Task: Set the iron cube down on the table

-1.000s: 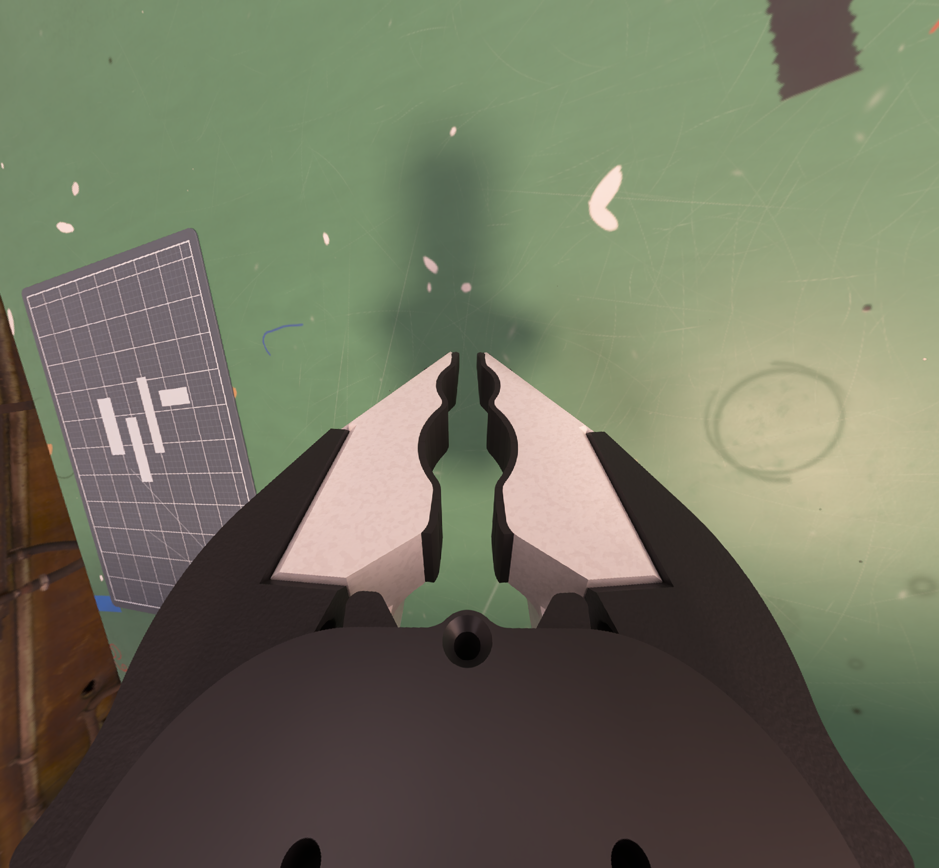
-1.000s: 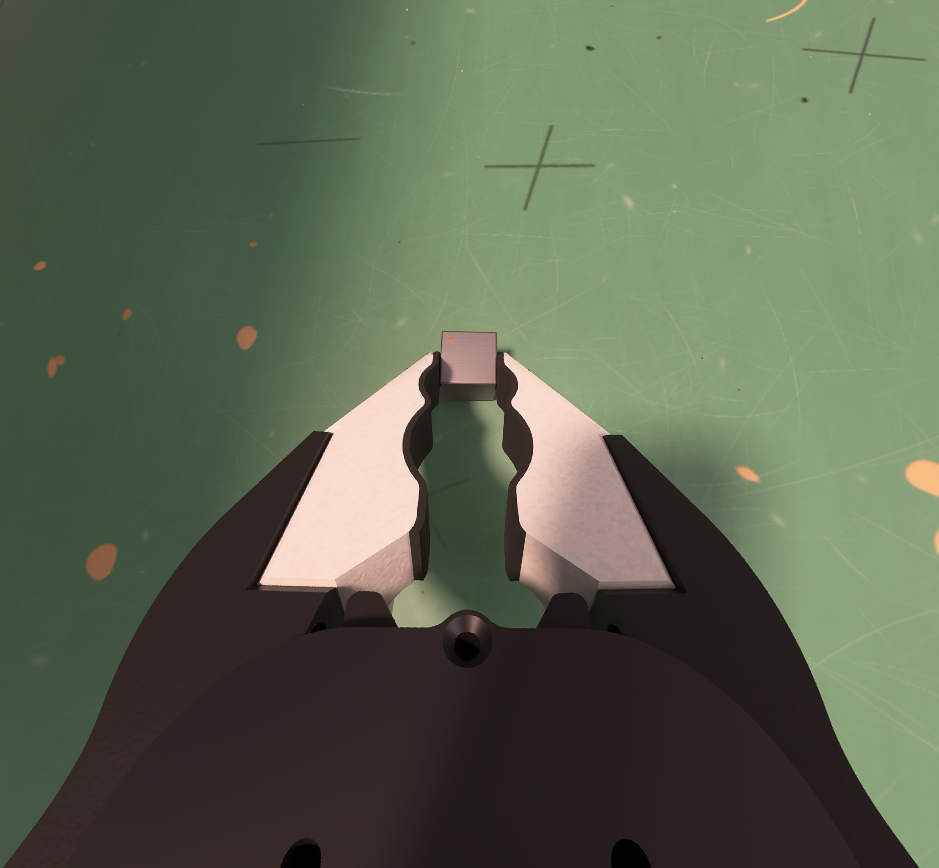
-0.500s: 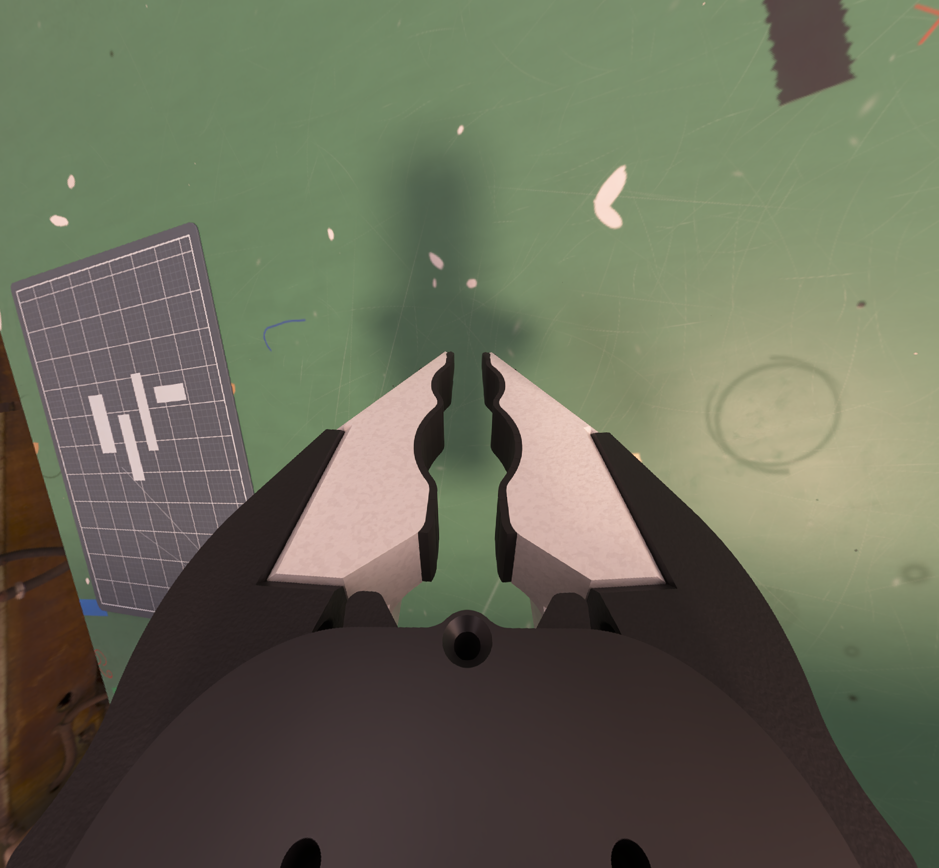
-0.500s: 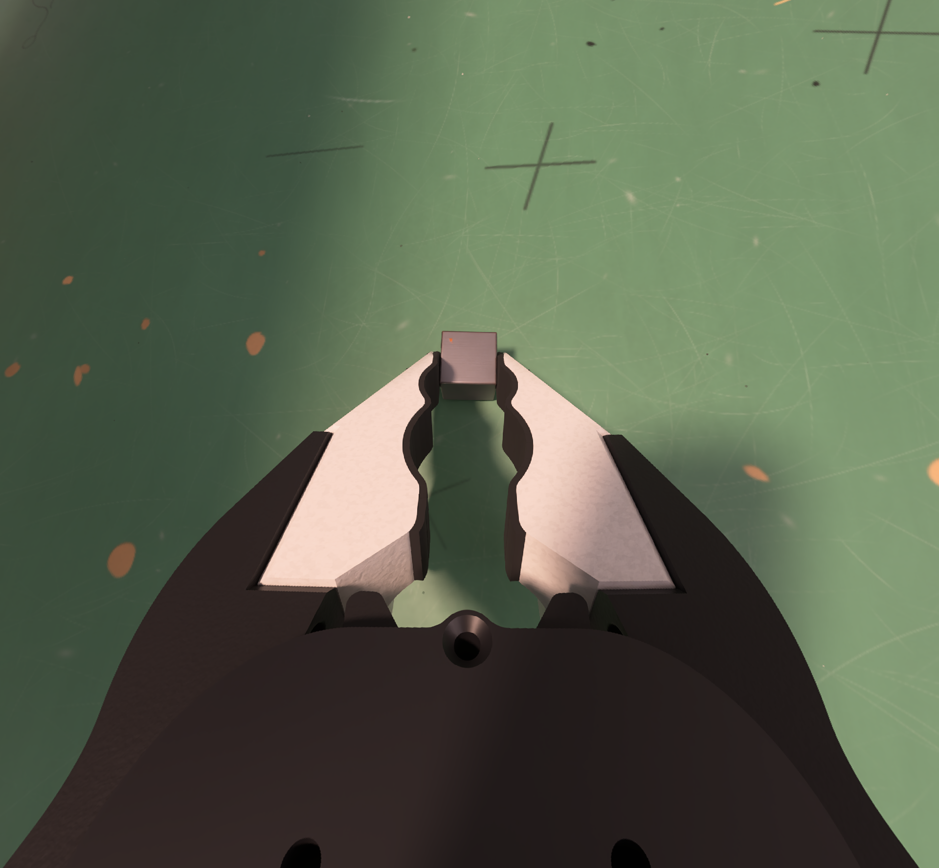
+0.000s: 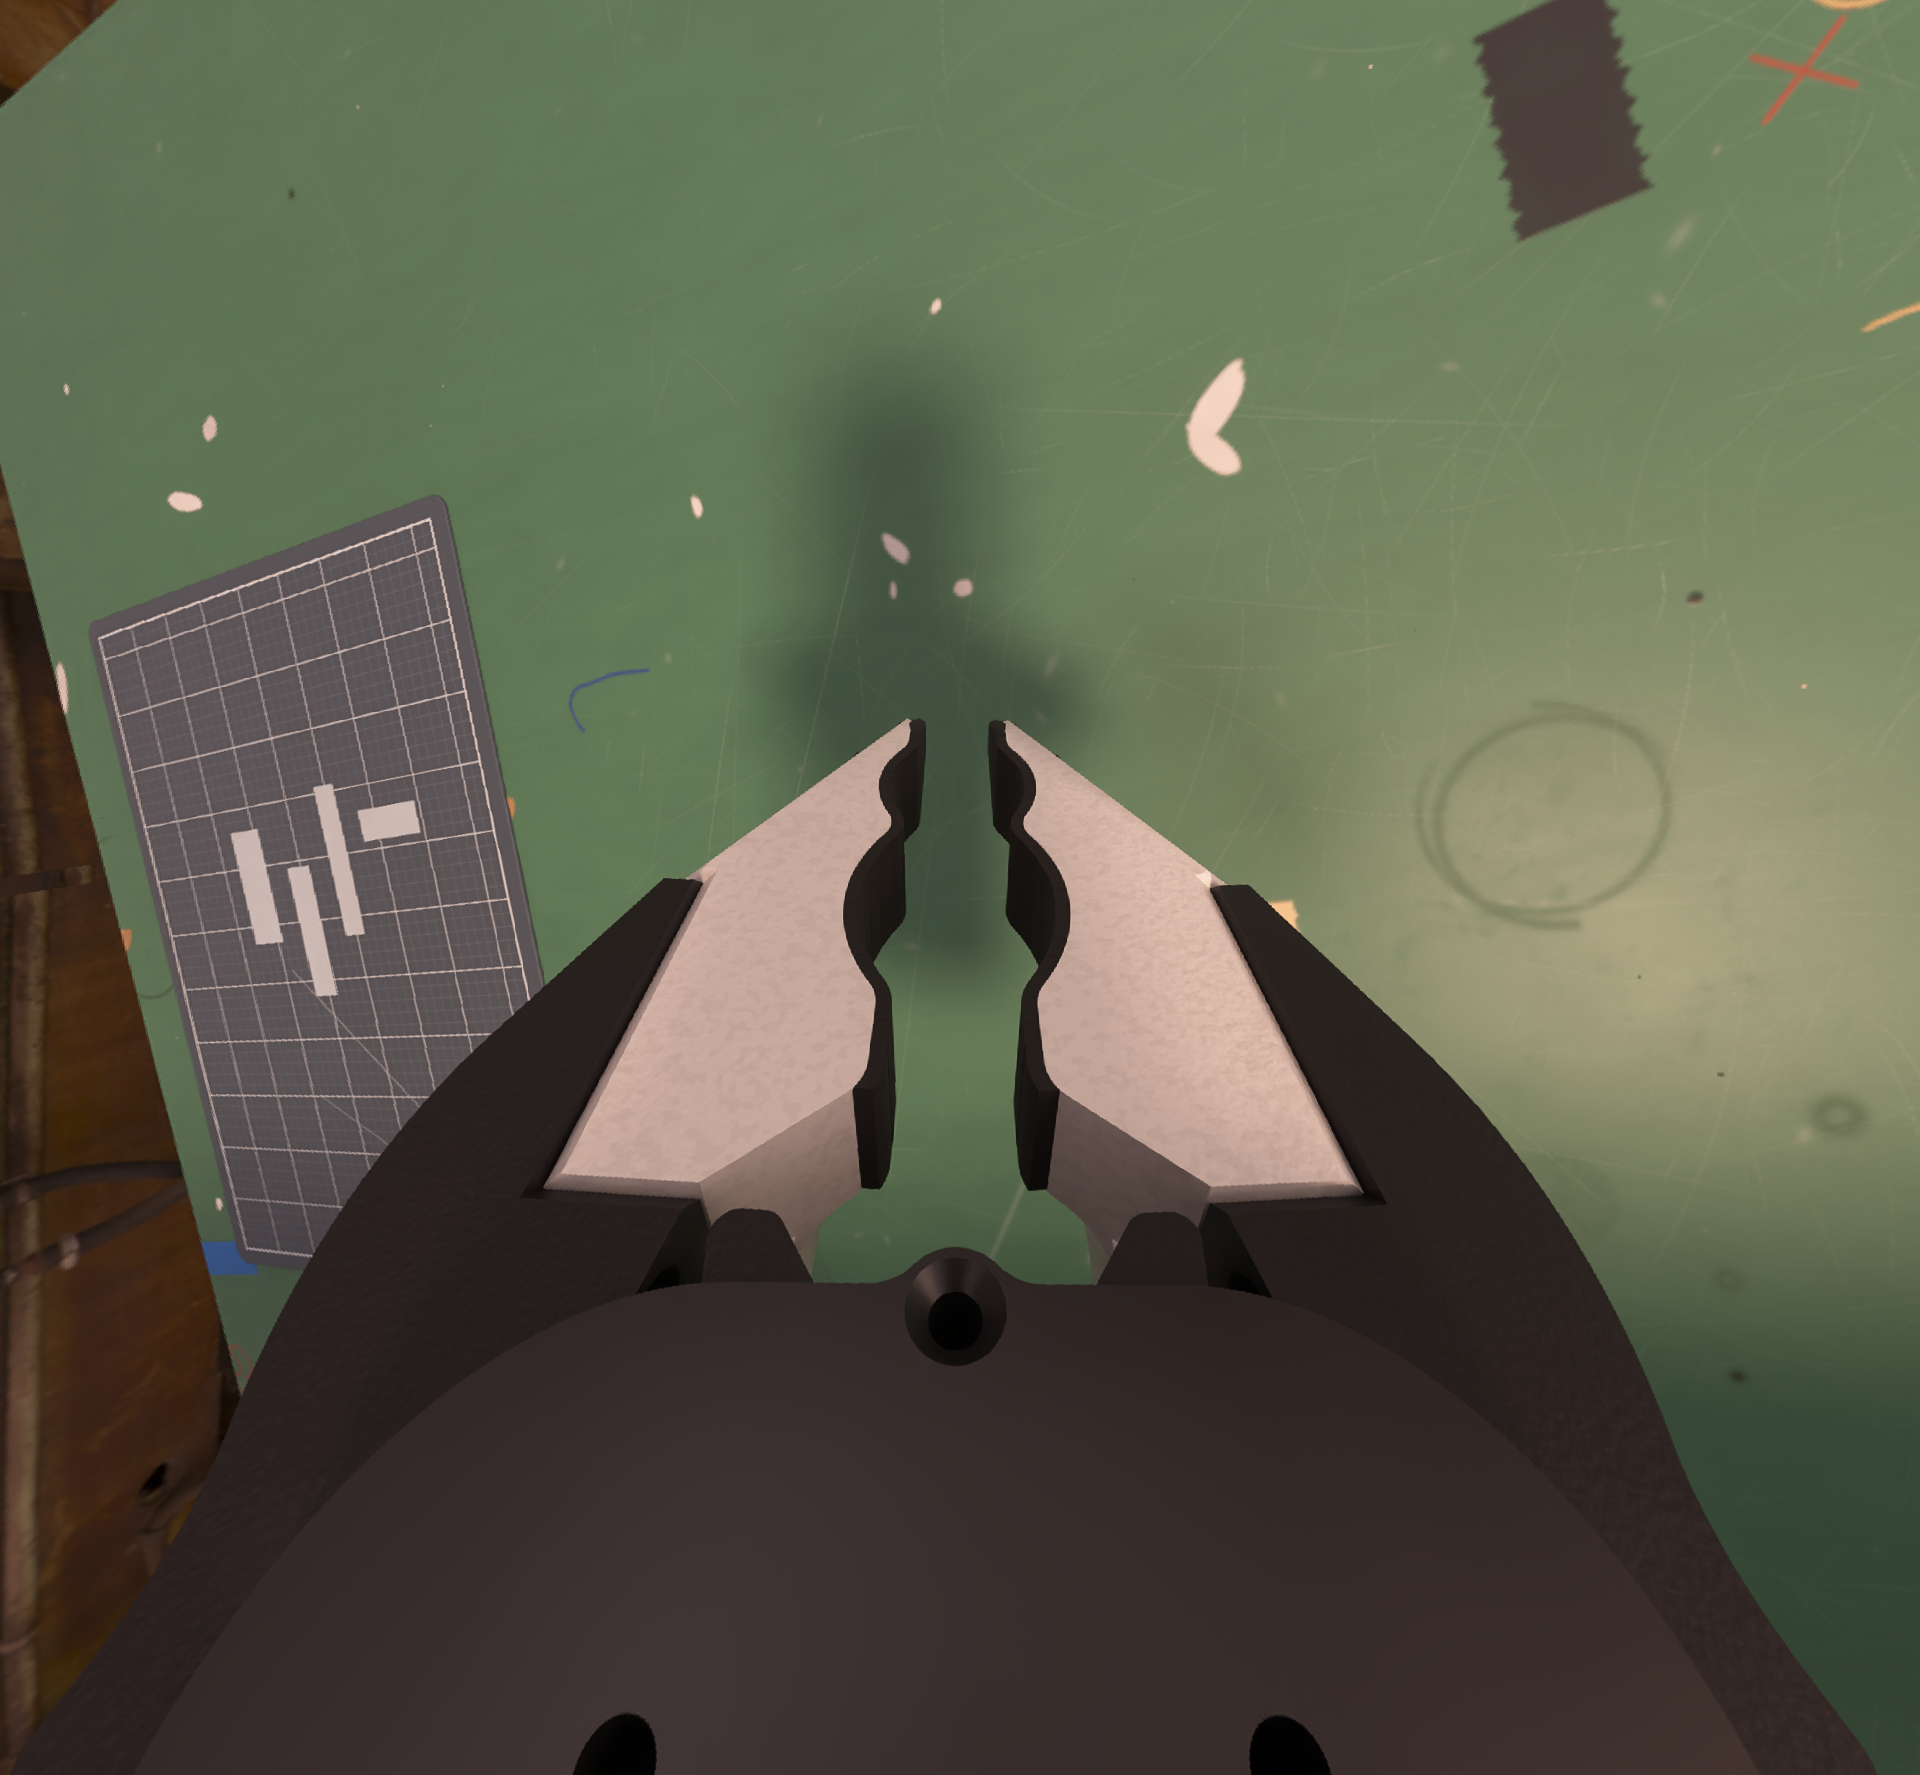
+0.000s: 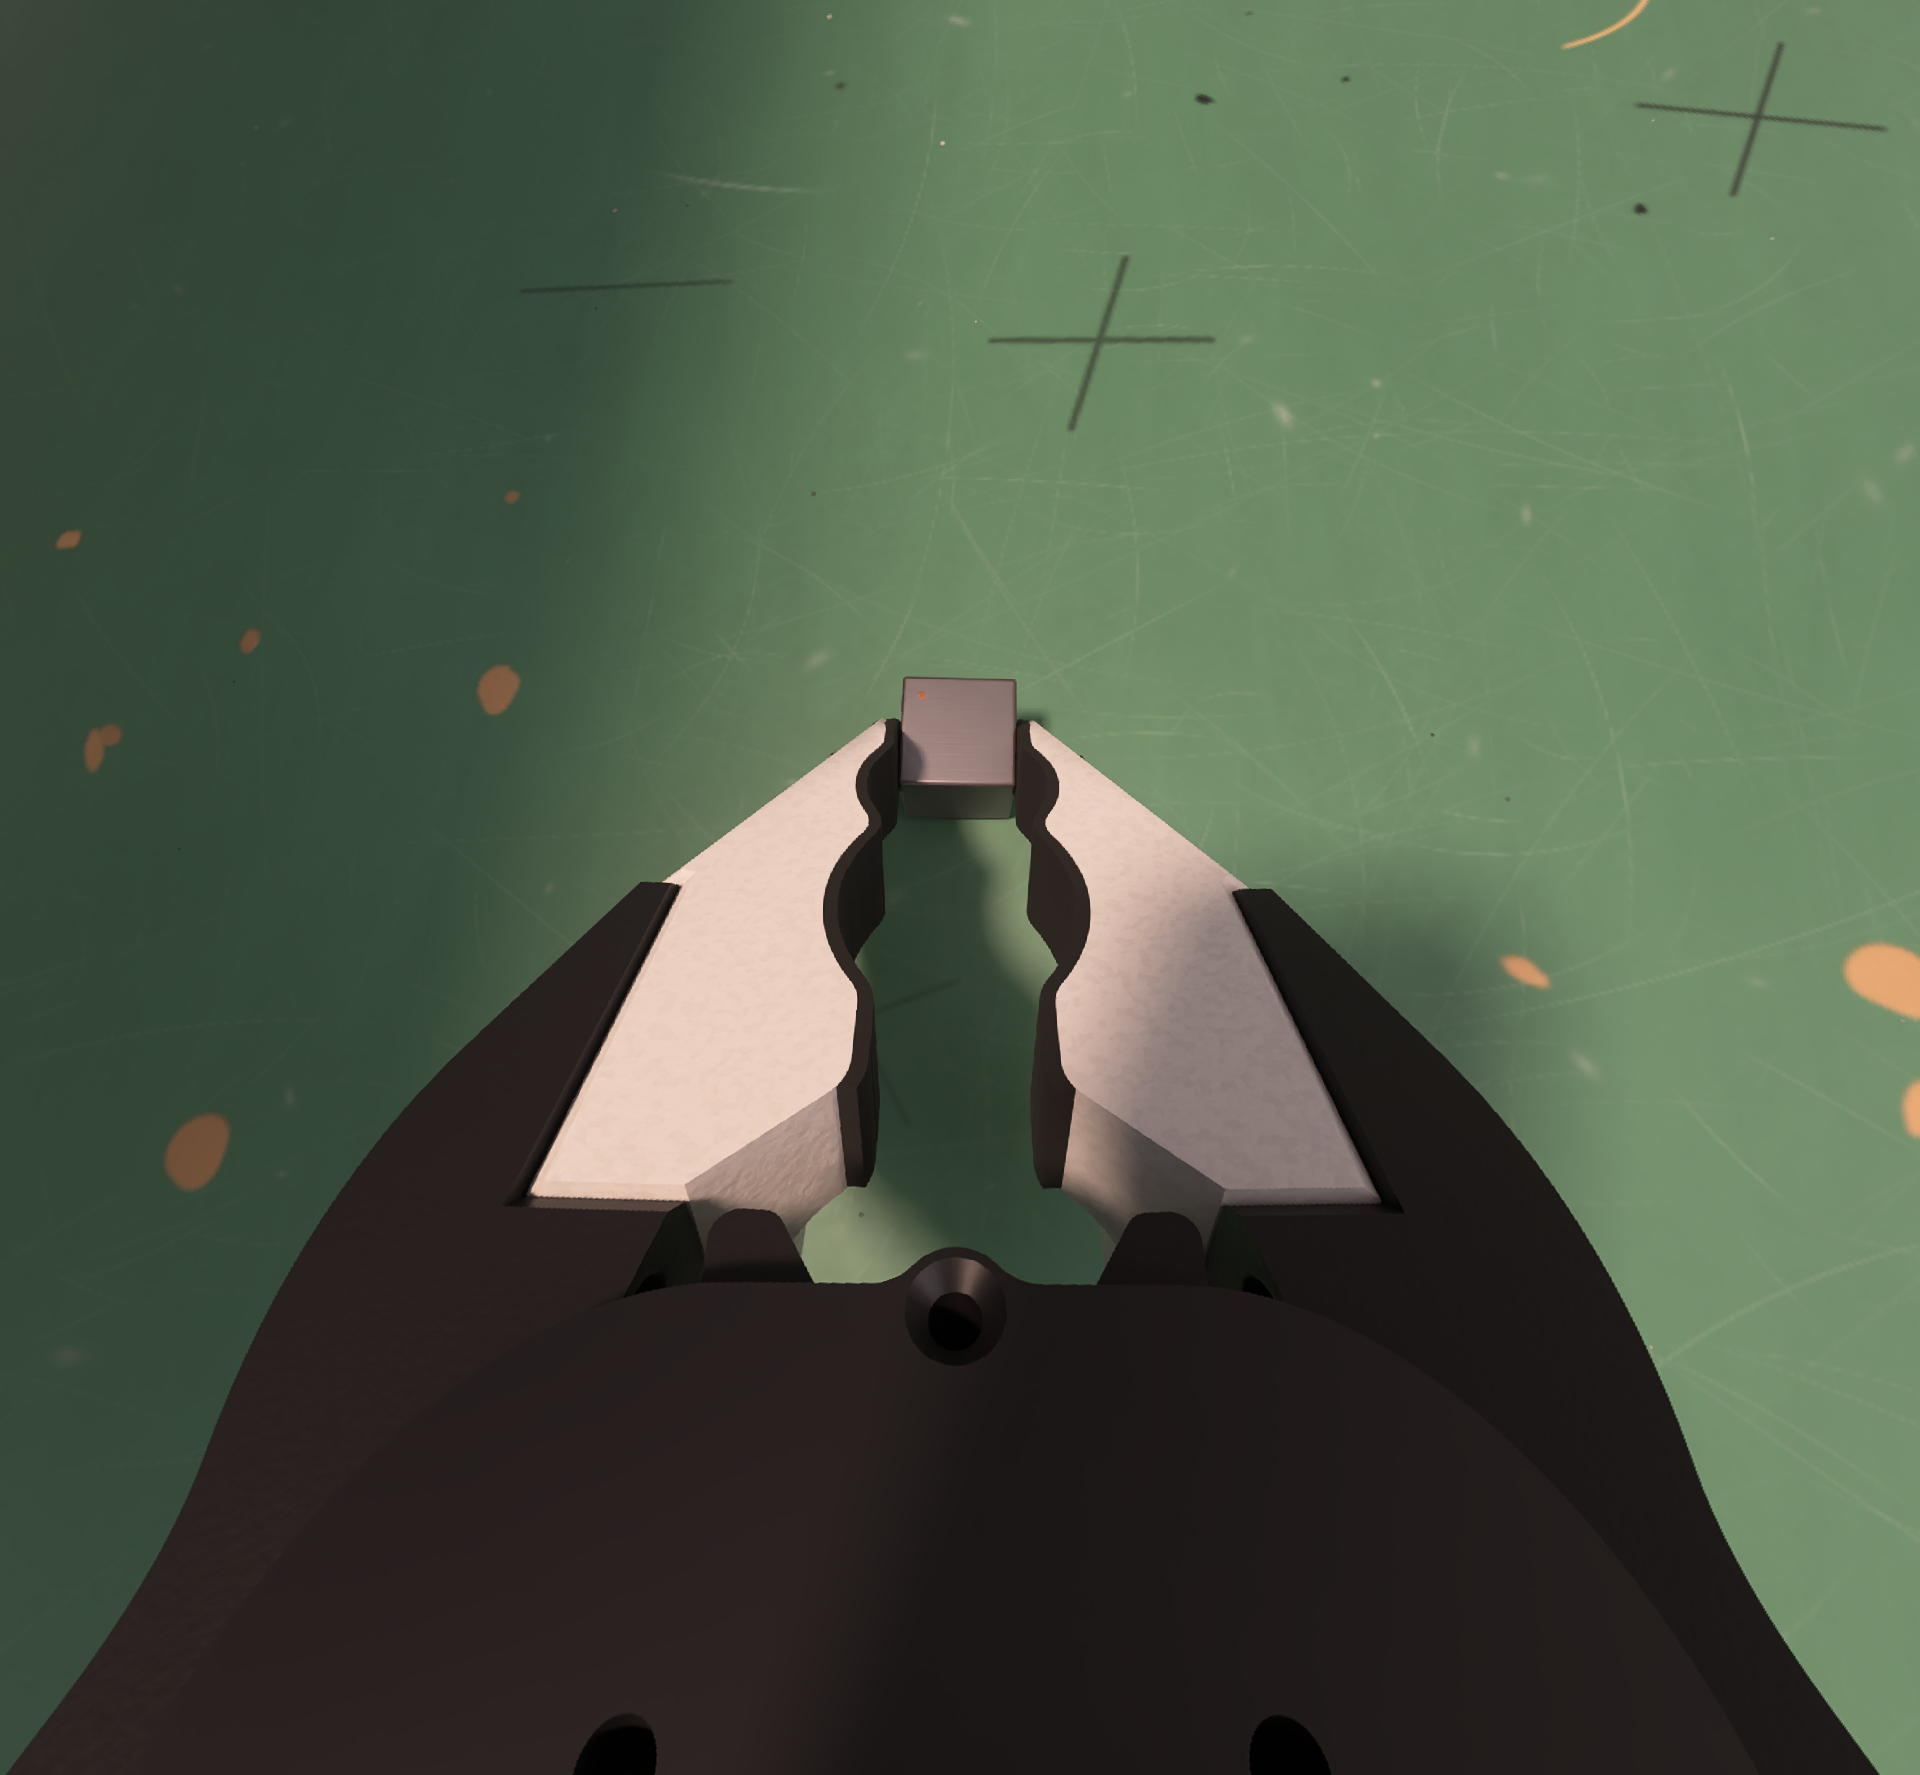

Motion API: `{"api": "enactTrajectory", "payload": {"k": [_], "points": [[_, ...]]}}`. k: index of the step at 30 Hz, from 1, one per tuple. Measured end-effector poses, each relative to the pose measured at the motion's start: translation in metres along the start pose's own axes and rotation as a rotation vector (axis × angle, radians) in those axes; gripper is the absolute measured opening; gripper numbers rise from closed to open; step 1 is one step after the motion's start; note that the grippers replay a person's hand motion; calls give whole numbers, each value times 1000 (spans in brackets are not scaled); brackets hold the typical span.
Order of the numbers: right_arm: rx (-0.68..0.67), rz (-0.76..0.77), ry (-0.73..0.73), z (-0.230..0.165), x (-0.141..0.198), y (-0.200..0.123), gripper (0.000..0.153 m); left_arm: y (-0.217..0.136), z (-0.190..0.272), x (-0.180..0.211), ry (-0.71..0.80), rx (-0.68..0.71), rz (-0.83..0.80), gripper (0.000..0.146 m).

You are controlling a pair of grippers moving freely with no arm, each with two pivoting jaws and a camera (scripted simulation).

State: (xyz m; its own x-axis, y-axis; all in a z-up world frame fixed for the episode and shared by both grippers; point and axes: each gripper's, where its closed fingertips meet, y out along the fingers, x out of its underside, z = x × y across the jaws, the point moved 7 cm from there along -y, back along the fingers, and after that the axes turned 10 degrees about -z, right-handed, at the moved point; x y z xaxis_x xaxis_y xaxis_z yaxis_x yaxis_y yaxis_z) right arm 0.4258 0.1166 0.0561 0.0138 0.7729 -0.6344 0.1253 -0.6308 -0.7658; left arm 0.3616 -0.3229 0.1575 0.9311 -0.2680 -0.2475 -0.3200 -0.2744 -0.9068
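- In the right wrist view we see our right gripper [image 6: 956, 738] clenched on the iron cube [image 6: 957, 738], a small grey block pinched at the very fingertips, one pad against each side face.
- The cube is above the green table [image 6: 1351, 582]; we cannot tell whether its underside touches the surface.
- Dark pen crosses [image 6: 1101, 341] mark the table ahead of the cube, and orange paint spots [image 6: 498, 688] lie to the left.
- In the left wrist view our left gripper [image 5: 954, 733] holds nothing, its fingertips a narrow gap apart, above its own shadow.
- A grey gridded cutting mat [image 5: 312, 873] lies to its left near the table edge; a dark jagged-edged patch [image 5: 1564, 110] sits far right.
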Motion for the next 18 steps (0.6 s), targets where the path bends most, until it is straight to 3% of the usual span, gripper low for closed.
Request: {"api": "enactTrajectory", "payload": {"k": [18], "points": [[-11,2,9,1,0,0,21,-3,1,0,11,-1,5,15]]}}
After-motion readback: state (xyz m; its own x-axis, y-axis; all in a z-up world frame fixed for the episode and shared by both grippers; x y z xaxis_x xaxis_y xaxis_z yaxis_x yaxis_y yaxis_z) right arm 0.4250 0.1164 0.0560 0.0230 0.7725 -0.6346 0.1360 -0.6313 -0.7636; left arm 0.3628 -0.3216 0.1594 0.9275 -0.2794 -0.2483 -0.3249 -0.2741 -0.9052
